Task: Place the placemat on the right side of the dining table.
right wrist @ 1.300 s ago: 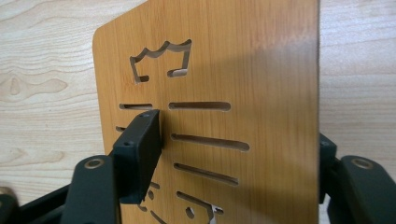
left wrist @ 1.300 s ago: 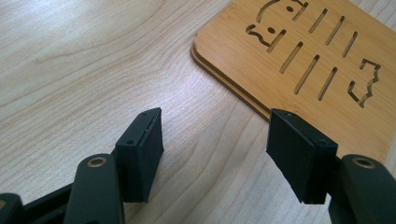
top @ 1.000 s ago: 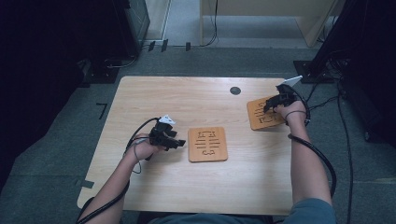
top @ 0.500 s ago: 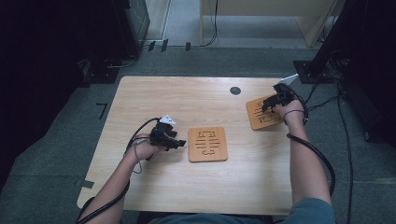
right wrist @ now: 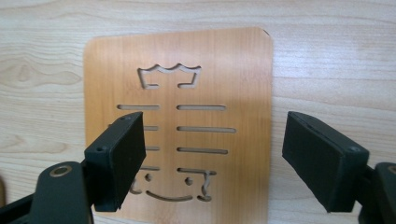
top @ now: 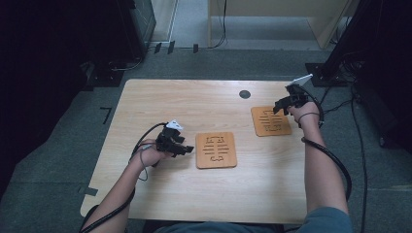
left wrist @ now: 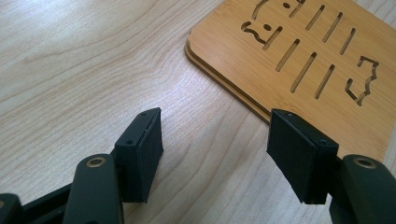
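The wooden table [top: 160, 102] stood on a grey floor and carried two boards. The left gripper [top: 180, 145] lay spread just beside the near board [top: 215, 150], holding nothing. The right gripper [top: 282, 106], also spread and empty, hovered over the far board [top: 270, 121]. The step in hand seemed to be an approach; next, the jaws would need to lower around a board's edge.

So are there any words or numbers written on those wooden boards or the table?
None: no words, numbers or brand marks can be read anywhere.
The near wooden trivet bears cut-out slots and curly shapes, a pattern rather than letters.
The far wooden trivet has the same kind of cut-outs, no writing.
The table is plain wood grain with a dark round hole.
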Action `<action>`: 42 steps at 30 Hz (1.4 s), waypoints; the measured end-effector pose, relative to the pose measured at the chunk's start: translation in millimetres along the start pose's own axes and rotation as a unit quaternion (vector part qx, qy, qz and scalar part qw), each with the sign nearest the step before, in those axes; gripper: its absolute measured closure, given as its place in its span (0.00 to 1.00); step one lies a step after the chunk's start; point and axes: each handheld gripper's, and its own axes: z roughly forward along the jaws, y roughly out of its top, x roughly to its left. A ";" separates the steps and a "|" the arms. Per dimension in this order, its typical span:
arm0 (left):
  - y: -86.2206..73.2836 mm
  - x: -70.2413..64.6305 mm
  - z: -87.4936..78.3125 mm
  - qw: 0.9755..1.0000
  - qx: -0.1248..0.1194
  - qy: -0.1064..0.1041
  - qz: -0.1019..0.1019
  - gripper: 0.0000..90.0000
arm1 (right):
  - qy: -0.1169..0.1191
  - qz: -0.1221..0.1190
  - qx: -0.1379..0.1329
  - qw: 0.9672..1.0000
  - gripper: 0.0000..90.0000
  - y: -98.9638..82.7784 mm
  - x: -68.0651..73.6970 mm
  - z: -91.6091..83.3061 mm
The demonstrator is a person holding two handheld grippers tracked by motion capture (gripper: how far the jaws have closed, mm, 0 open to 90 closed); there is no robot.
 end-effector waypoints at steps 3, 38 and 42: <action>0.0 0.3 0.0 1.000 0.000 0.000 0.000 0.39 | 0.000 0.002 0.001 1.000 0.24 -1.7 -0.8 3.7; 1.0 -2.3 2.0 1.000 0.000 0.005 -0.001 0.36 | -0.027 -0.053 0.004 0.998 0.20 -31.4 21.8 6.7; 1.1 -2.2 2.3 1.000 0.000 0.006 -0.001 0.35 | -0.029 -0.060 0.003 0.998 0.20 -35.8 24.9 5.4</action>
